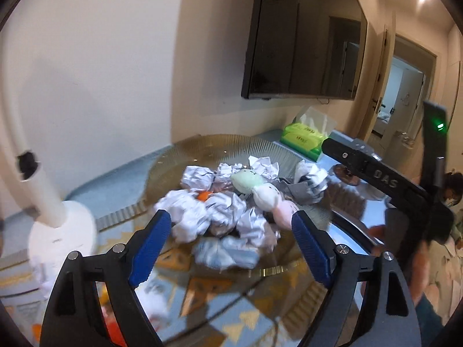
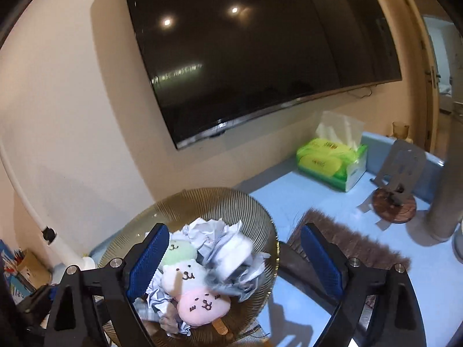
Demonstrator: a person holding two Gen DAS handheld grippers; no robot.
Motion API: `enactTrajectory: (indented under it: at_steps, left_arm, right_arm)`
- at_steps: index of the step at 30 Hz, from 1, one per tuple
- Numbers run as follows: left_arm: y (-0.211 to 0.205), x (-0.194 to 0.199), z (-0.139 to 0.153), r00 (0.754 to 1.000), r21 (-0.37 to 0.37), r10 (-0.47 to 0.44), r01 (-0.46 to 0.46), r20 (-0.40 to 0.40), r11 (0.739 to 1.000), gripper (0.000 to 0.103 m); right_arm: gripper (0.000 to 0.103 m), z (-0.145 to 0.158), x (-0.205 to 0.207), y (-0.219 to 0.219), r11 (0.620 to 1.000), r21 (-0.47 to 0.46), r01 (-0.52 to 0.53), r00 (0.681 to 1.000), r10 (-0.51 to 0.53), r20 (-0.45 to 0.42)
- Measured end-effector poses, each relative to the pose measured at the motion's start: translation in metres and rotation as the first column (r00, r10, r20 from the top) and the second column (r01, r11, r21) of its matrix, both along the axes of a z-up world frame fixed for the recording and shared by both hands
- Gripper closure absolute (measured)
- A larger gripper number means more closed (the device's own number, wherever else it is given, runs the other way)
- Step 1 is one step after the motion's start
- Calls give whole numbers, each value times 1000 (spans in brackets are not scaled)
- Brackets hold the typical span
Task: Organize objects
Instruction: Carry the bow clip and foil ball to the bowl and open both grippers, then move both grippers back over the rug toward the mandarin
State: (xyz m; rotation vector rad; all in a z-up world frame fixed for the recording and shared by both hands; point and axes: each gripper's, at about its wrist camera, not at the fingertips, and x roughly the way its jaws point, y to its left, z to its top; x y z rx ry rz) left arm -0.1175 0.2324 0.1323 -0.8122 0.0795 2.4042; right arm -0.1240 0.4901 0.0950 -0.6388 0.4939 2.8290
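Observation:
A ribbed glass bowl (image 1: 220, 140) (image 2: 220, 193) stands on the blue table. It holds several crumpled paper balls (image 1: 188, 217) (image 2: 208, 228) and a plush toy (image 1: 263, 193) (image 2: 188, 277) made of green, white and pink faces on a stick. My left gripper (image 1: 231, 219) hangs open over the bowl's near side, with nothing between its blue pads. My right gripper (image 2: 235, 228) is also open above the bowl and holds nothing. A blurred white lump (image 2: 234, 251) lies on the pile. The right gripper's black body (image 1: 385, 177) shows at the right of the left wrist view.
A green tissue box (image 1: 303, 138) (image 2: 332, 162) sits behind the bowl under a wall-mounted TV (image 2: 260, 57). A brown furry mat (image 2: 347, 240), a grey phone stand (image 2: 402, 162) and a wooden coaster (image 2: 393, 205) lie to the right. A white lamp base (image 1: 60, 231) stands left. A person (image 1: 451, 190) sits far right.

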Motion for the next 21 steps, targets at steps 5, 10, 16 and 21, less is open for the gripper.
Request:
enactTrajectory:
  at_steps: [5,10,16,21]
  left_arm:
    - [-83,56,36,997,43,65,-63,-42,997,17]
    - [-198,100,67,985,218,159,-169,63,961,6]
    - [-284,129,67,936,247,340,-351,88,903,3]
    - [-298,116,5,896,152,432,-444,106,883,1]
  right_arm:
    - [11,17,31,-18,1000,12,-27,999,28,-41]
    - [0,32,83,-86,969,47,-242,969,244,-35]
    - [0,16,124,-190,857,92,-507,862,503,66]
    - [0,-30,121,-240,822,70,-566,820,552,153]
